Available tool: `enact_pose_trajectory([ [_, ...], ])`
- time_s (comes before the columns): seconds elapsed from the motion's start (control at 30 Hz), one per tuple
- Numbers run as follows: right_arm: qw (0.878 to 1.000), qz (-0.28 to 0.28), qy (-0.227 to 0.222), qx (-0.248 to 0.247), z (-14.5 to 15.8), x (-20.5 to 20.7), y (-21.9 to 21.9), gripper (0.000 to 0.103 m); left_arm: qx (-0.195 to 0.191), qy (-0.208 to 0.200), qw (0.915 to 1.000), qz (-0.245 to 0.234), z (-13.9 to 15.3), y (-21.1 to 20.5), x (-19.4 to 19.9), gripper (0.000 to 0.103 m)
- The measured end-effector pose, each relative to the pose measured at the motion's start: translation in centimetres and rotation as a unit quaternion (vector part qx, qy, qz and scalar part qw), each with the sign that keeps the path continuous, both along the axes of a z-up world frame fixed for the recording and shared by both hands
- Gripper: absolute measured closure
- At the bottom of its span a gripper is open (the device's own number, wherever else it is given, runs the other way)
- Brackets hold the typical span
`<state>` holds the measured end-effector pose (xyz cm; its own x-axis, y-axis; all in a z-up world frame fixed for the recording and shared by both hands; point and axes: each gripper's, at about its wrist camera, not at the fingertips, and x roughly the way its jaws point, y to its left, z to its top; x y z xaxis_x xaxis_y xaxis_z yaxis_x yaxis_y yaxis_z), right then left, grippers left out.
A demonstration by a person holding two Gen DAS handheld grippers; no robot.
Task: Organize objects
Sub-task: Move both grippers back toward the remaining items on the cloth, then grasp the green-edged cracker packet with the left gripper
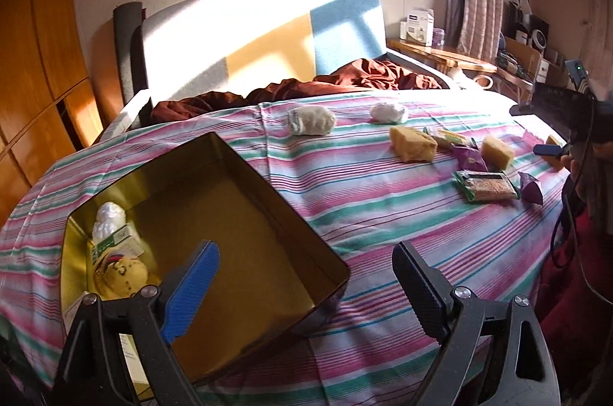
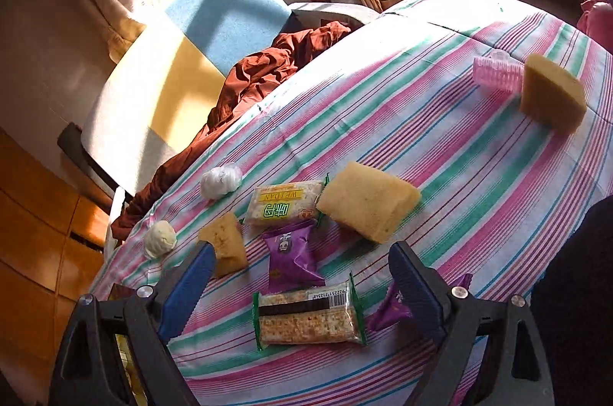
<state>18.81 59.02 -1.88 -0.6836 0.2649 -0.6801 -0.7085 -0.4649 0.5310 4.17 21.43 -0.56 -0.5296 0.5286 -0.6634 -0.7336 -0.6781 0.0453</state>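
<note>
Cracker packet (image 2: 306, 318) lies between hand-held gripper (image 2: 302, 287) fingers.

A gold rectangular metal tin (image 1: 245, 214) sits open on the striped bedsheet, holding a white plastic bundle (image 1: 111, 218), a small green-and-white box (image 1: 115, 241) and a yellow soft toy (image 1: 120, 272) in its left corner. To the tin's right lie yellow sponge wedges (image 2: 367, 207), cracker packets (image 2: 306, 320) and purple sachets (image 2: 291, 260).
</note>
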Motion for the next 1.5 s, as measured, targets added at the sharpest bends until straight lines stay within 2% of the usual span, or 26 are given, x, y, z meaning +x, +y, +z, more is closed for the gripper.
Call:
enact_pose_trajectory([
  [0.2, 0.999, -0.002, 0.039, -0.008, 0.2, 0.6, 0.1, 0.009, -0.039, 0.004, 0.9941, -0.101, -1.5, 7.4, 1.9, 0.011],
  [0.4, 0.997, -0.007, 0.074, -0.026, -0.1, 1.4, 0.5, 0.009, -0.056, -0.005, 0.9765, -0.208, -3.4, 14.6, 3.5, 0.011],
  [0.63, 0.992, -0.016, 0.109, -0.053, -0.6, 2.2, 1.2, 0.009, -0.067, 0.031, 0.9461, -0.315, -4.1, 21.0, 5.1, 0.011],
  [0.77, 0.992, -0.011, 0.111, -0.055, -0.6, 2.1, 1.3, 0.009, -0.086, 0.053, 0.9230, -0.371, -4.9, 23.8, 5.8, 0.011],
  [0.9, 0.992, -0.007, 0.110, -0.057, -0.7, 1.9, 1.3, 0.009, -0.108, 0.046, 0.9020, -0.415, -6.1, 26.4, 6.4, 0.021],
  [0.97, 0.993, -0.006, 0.107, -0.057, -0.7, 1.8, 1.3, 0.009, -0.119, 0.041, 0.8960, -0.426, -6.8, 27.4, 6.6, 0.030],
  [1.0, 0.993, -0.005, 0.107, -0.058, -0.8, 1.7, 1.3, 0.009, -0.124, 0.036, 0.8946, -0.428, -7.3, 27.9, 6.7, 0.031],
  [1.03, 0.992, -0.004, 0.107, -0.059, -0.8, 1.7, 1.3, 0.009, -0.119, 0.029, 0.8961, -0.426, -7.5, 28.2, 6.6, 0.031],
  [1.1, 0.993, -0.004, 0.105, -0.058, -0.8, 1.7, 1.3, 0.009, -0.104, -0.004, 0.9054, -0.412, -7.6, 28.5, 5.9, 0.035],
  [1.17, 0.993, -0.005, 0.103, -0.059, -0.9, 1.7, 1.4, 0.009, -0.088, -0.026, 0.9159, -0.391, -7.5, 28.0, 5.5, 0.049],
  [1.23, 0.993, -0.006, 0.101, -0.057, -0.9, 1.7, 1.4, 0.009, -0.083, -0.027, 0.9242, -0.372, -7.5, 26.9, 5.4, 0.054],
  [1.33, 0.994, -0.005, 0.097, -0.056, -0.8, 1.6, 1.3, 0.009, -0.063, -0.063, 0.9408, -0.327, -7.4, 24.1, 4.7, 0.055],
  [1.5, 0.994, -0.006, 0.089, -0.056, -0.9, 1.4, 1.3, 0.009, -0.035, -0.091, 0.9676, -0.233, -7.5, 18.2, 4.0, 0.053],
])
